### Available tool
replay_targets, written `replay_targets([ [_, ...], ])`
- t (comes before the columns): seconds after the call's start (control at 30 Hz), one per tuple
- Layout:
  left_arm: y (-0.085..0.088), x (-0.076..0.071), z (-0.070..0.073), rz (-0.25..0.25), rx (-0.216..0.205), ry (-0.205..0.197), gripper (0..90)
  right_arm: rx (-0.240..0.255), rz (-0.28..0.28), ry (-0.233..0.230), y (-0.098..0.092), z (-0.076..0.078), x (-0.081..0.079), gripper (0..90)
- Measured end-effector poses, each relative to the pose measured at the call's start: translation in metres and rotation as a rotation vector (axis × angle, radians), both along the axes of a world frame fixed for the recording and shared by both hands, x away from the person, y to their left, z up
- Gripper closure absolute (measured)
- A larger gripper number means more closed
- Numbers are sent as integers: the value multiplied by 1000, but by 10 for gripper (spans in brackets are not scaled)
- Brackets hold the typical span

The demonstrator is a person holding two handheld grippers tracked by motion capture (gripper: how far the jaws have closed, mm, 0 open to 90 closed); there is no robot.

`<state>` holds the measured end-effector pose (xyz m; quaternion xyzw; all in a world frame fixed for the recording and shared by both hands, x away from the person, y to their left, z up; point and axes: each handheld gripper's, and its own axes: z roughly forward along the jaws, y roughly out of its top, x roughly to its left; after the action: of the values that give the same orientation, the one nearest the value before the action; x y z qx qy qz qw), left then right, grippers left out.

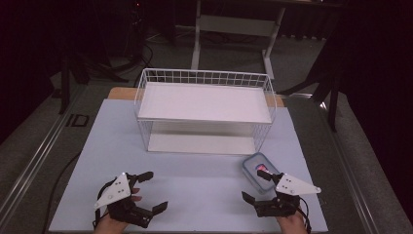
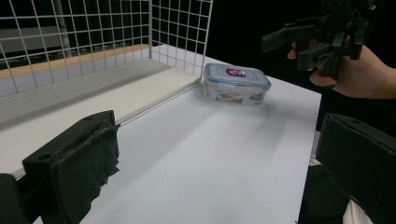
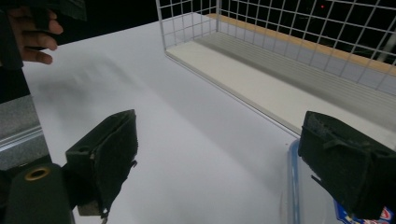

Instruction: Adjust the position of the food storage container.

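- High view puts the small clear plastic food box with a blue-rimmed snap lid (image 1: 256, 167) on the white table board (image 1: 195, 185), at about 4 o'clock from the white wire two-tier rack (image 1: 204, 109), just beside its front right corner but apart from it.
- Right gripper view shows the box's blue rim low at the right, partly behind one jaw pad.
- Handling, as I judge it: stiff and light, with smooth walls that could slip; its contents cannot be made out. Pinching across the short sides, below the lid rim, looks the safest hold.
- Right gripper (image 1: 258, 185) hovers at 6 o'clock from the box, one jaw tip over its near edge; the jaws are spread with nothing between them.
- Left gripper (image 1: 151, 191) sits well apart, at 9 o'clock from the box, jaws likewise spread wide and holding nothing.
- Dark floor and a desk frame lie beyond, at 12 o'clock.
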<state>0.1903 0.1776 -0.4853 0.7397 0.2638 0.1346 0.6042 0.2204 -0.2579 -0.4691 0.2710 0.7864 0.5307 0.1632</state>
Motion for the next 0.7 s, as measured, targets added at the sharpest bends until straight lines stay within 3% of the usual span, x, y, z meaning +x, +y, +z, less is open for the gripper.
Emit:
replay_targets([
  [0.17, -2, 0, 0, -6, -8, -3, 2, -7, 25, -3, 5, 0, -3, 119],
  [0.33, -3, 0, 0, -9, -5, -1, 2, 27, 81, -18, 12, 12, -11, 119],
  [0.57, -5, 1, -1, -15, -7, 6, 2, 36, 76, -64, 13, 34, -16, 113],
  [0.67, -5, 1, -2, -16, -5, 7, 2, 41, 43, -74, 7, 42, -11, 114],
  [0.7, -5, 1, -2, -16, -2, 9, 2, 23, 21, -83, 5, 44, -8, 124],
])
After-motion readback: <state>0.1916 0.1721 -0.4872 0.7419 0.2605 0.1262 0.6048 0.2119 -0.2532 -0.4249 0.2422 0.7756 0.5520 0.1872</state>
